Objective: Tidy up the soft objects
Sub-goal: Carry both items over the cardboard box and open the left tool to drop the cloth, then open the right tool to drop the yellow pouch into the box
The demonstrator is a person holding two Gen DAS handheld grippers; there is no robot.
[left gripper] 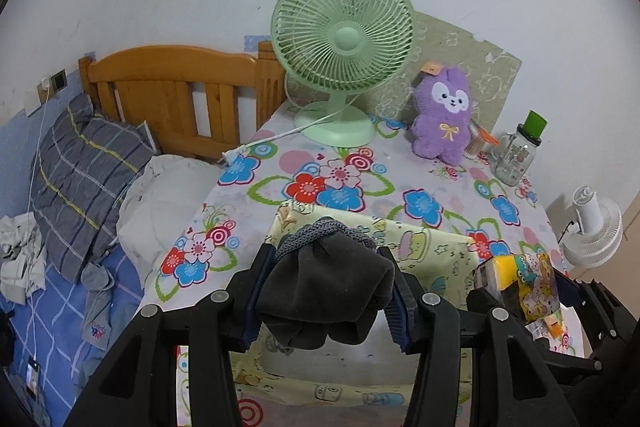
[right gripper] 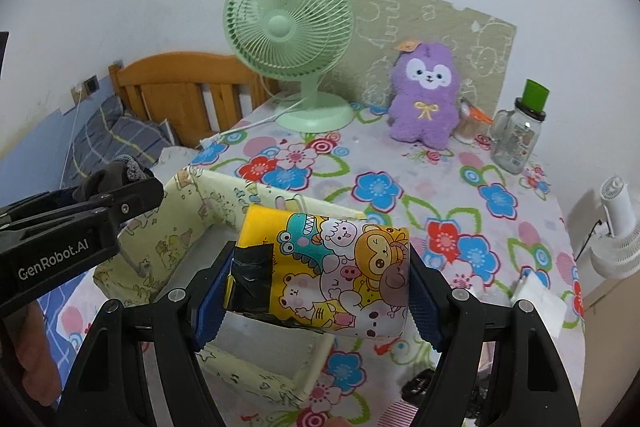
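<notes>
Floral tablecloth under fabric bin, contents hidden by gripped items.

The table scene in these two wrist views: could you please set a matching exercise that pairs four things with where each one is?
Things:
1. dark grey cloth
2. cartoon-print pack
3. purple plush toy
4. green fan

Places:
A. leaning on the patterned board at the back
B. between the right gripper's pads
C. standing beside the wooden headboard
D. between the left gripper's pads

Pairs: 1-D, 2-B, 3-A, 4-C
</notes>
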